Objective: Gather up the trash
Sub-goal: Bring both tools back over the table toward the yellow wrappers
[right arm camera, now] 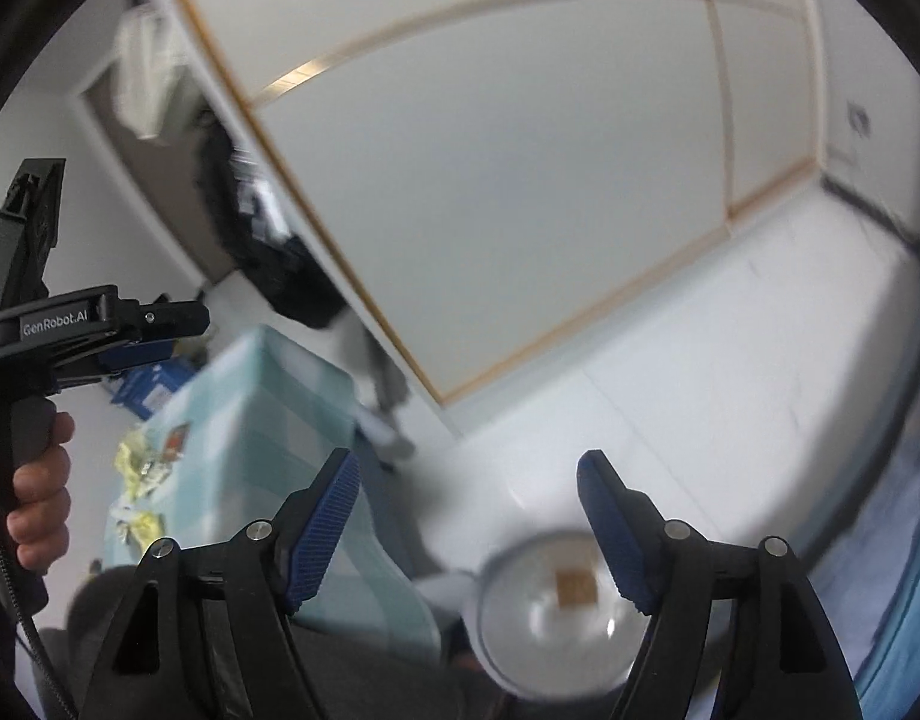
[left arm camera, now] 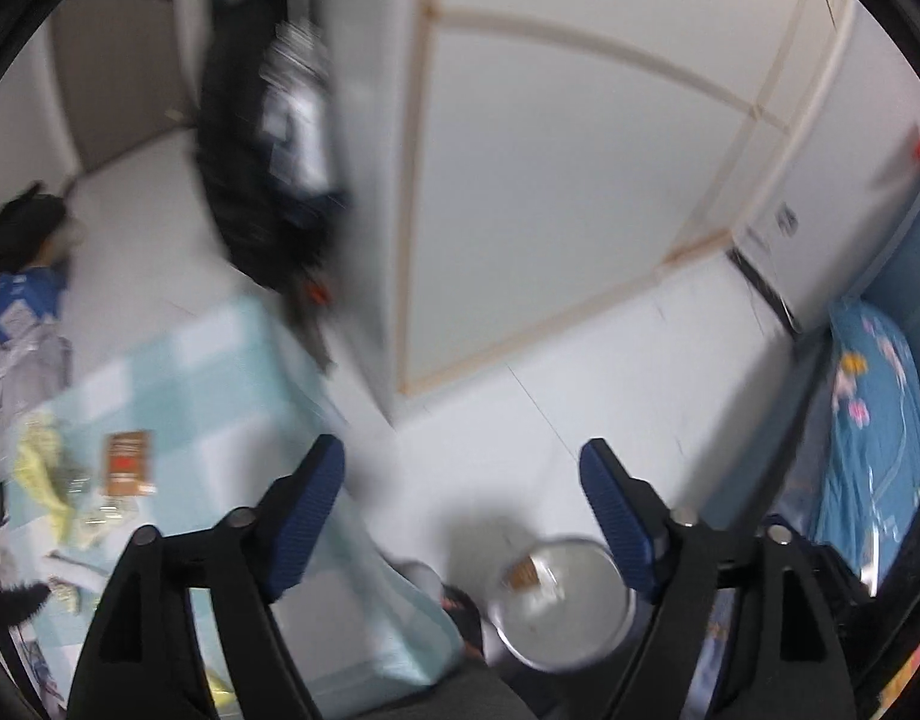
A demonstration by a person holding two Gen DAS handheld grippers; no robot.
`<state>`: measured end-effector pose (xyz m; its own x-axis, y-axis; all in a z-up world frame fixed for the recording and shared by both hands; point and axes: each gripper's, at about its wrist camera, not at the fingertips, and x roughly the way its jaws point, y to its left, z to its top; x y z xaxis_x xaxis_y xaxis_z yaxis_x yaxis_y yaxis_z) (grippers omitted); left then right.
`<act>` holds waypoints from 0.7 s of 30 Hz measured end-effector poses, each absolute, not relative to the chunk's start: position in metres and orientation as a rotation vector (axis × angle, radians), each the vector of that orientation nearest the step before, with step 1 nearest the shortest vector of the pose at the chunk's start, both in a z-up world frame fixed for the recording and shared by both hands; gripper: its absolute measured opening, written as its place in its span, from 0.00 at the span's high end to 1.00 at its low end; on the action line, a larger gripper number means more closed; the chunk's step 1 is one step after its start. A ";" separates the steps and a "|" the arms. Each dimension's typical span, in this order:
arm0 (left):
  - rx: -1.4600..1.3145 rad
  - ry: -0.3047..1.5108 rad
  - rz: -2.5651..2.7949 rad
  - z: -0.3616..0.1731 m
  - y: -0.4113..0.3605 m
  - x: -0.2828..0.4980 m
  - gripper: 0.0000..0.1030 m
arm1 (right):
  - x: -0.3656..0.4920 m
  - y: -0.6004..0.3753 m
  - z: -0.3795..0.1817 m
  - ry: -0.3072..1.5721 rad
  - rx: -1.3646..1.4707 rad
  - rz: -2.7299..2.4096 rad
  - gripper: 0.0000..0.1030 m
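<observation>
A round metal bin (left arm camera: 559,603) stands on the white floor with a brown packet (left arm camera: 523,575) inside; it also shows in the right wrist view (right arm camera: 556,612) with the packet (right arm camera: 575,587). A brown wrapper (left arm camera: 127,461) and crumpled yellow trash (left arm camera: 43,468) lie on the table with a pale blue checked cloth (left arm camera: 208,396). My left gripper (left arm camera: 463,477) is open and empty above the floor beside the table. My right gripper (right arm camera: 469,489) is open and empty above the bin. The yellow trash (right arm camera: 137,474) and wrapper (right arm camera: 175,438) show at the left of the right wrist view.
A white wardrobe with wood trim (left arm camera: 550,168) stands ahead. Dark clothes (left arm camera: 268,168) hang at its left edge. A bed with a blue floral sheet (left arm camera: 874,420) is at the right. A blue box (left arm camera: 19,300) lies on the floor left.
</observation>
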<state>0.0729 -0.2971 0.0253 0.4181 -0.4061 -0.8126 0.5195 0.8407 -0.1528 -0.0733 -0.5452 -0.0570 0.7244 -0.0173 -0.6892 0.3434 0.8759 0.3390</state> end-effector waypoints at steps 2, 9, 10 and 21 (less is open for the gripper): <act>0.086 0.925 -0.535 0.039 -0.270 0.073 0.20 | -0.068 -0.534 -0.037 0.706 0.418 -0.188 0.26; 0.018 0.757 -0.398 0.071 -0.202 0.068 0.08 | -0.051 -0.483 0.030 0.535 0.322 -0.119 0.21; 0.014 0.724 -0.367 0.075 -0.189 0.067 0.07 | -0.048 -0.474 0.038 0.520 0.311 -0.099 0.21; -0.050 0.612 -0.147 0.075 -0.100 0.070 0.01 | -0.022 -0.364 0.073 0.426 0.158 0.119 0.14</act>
<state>0.0703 -0.0997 0.0747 0.8084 -0.1522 -0.5686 0.1228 0.9883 -0.0900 -0.0219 -0.3641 0.0733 0.9041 0.1480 -0.4008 -0.0818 0.9807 0.1776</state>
